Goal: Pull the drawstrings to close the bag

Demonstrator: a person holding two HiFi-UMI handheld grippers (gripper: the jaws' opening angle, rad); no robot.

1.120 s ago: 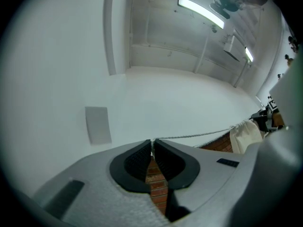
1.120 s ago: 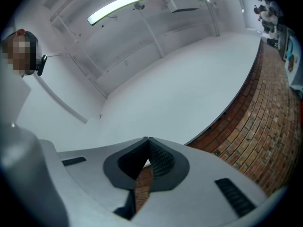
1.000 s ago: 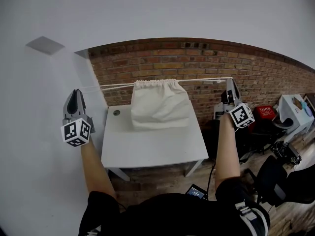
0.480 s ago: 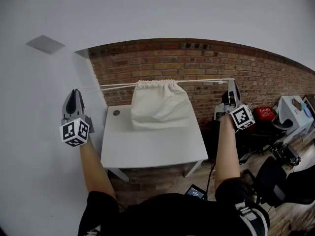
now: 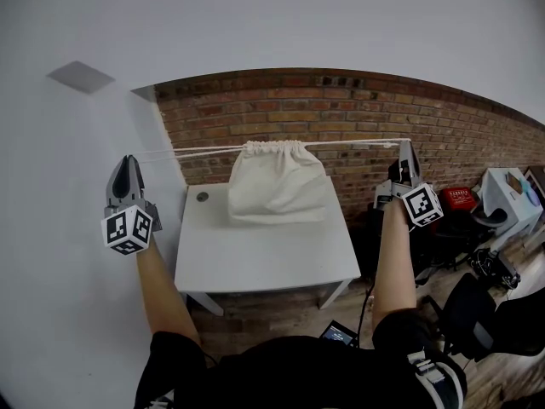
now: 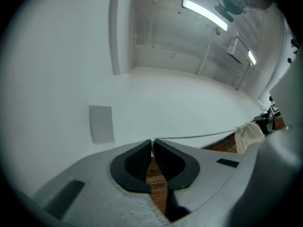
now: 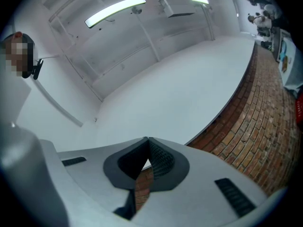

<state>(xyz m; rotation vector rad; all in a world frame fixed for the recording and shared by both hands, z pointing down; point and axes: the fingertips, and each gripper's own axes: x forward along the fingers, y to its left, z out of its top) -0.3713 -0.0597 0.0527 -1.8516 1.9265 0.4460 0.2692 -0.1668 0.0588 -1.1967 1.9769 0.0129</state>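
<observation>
Bag (image 5: 277, 186) barely shifted | left claw (image 5: 130, 160), right claw (image 5: 407, 144) pinch drawstrings (image 5: 204, 150) | right grip obscured

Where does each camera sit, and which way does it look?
Head view: on the person's head, down at bag and table; forearms show.
Left gripper view: on left gripper, along its jaws shut on the drawstring.
Right gripper view: on right gripper, along its shut jaws; brick wall beyond.
Head and left gripper views share the bag.
</observation>
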